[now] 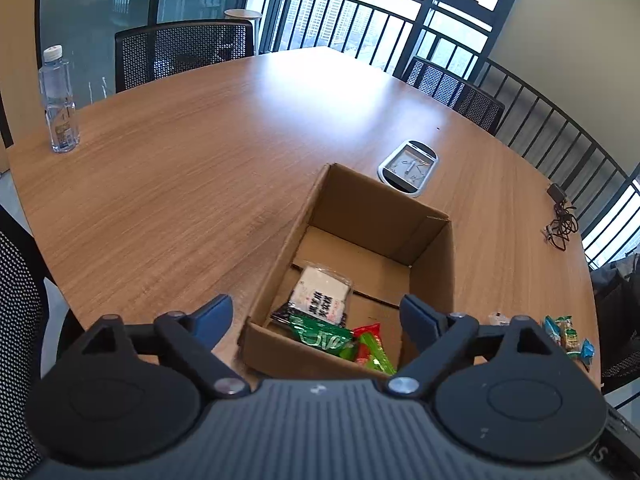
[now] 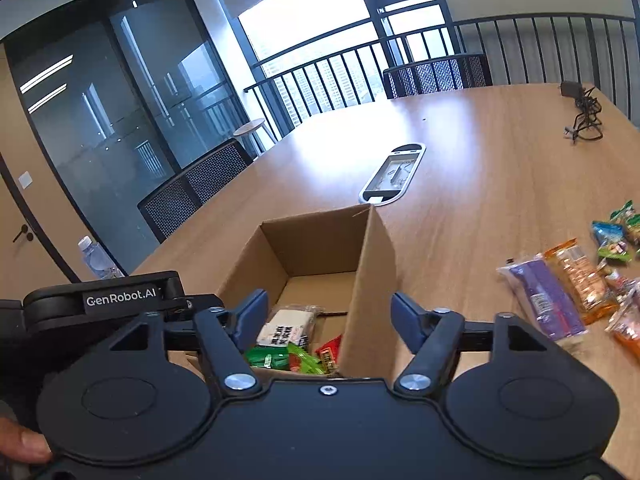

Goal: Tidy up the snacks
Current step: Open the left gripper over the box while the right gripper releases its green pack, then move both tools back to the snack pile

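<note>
**Both grippers wide and empty over the box**

Left gripper [image 1: 316,320]: jaws spread wide, nothing between the blue pads [image 1: 416,320], no contact with anything. It hangs over the near end of the cardboard box [image 1: 384,208], pointing down into it. The left pad sits outside the box's left wall, the right pad over the inside near the right wall.

Right gripper [image 2: 326,316]: also wide apart, nothing held. It straddles the box's right wall [image 2: 372,280]; whether either pad touches the cardboard, can't tell. The left gripper's body shows just beside it on the left, and a thumb [image 2: 24,446] at the bottom left corner.

Snacks in the box, near end: a white packet [image 1: 320,296] with dark print, a green packet [image 1: 320,336] in front of it, a red-and-green one [image 1: 370,346] to the right. The far half of the box floor is bare.

More snacks loose on the table [image 1: 180,200], right of the box: a purple pack [image 2: 544,300], an orange pack [image 2: 580,276] touching it, small blue and green wrappers [image 2: 616,232] beyond, more at the frame edge, blurred.

Box walls stand upright, top open. Past the far wall, a cable hatch [image 1: 408,166] set in the tabletop. A water bottle [image 1: 60,104] stands far left near the table edge; a charger and cable [image 2: 582,112] lie far right. Wide bare tabletop left of and beyond the box. Mesh chairs [image 1: 184,54] ring the far edge.
</note>
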Demonstrator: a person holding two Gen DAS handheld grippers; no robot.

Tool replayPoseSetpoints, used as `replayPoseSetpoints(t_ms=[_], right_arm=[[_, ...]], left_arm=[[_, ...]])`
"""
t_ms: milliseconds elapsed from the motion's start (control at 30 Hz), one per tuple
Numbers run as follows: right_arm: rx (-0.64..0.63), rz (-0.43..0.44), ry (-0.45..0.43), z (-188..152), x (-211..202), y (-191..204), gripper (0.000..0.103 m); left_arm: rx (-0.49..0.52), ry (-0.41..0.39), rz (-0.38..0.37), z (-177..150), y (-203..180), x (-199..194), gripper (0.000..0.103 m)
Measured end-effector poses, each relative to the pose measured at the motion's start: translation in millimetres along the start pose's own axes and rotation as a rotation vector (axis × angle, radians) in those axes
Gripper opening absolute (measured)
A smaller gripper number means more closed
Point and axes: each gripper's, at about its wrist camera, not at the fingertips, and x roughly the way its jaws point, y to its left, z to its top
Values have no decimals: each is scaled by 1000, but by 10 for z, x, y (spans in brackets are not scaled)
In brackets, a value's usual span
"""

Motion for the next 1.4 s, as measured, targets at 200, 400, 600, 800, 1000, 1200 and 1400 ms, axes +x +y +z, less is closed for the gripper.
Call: replayPoseSetpoints(t_ms=[200, 400, 600, 800, 1000, 1200, 1400], right_arm=[[26, -5, 19, 95, -198, -288, 93], [-5, 4, 12, 214, -430, -555, 103], [-80, -33, 39, 348, -605, -810, 103], [-97, -78, 41, 440, -769, -1111, 103], [-95, -116, 34, 488, -896, -1367, 103], [-84, -135, 38, 460, -981, -1594, 103], [-57, -152, 46, 398, -997, -1822, 101]], left_arm=[[18, 0, -41, -38, -226, -17, 103], [44, -8, -71, -69, -455, -60, 103], [58, -12, -103, -95, -659, -108, 103], [72, -11, -126, -103, -878, -146, 103], [99, 6, -157, -147, -1151, -140, 103], [119, 20, -185, -248, -1400, -86, 103], [140, 38, -230, -360, -1592, 11, 102]])
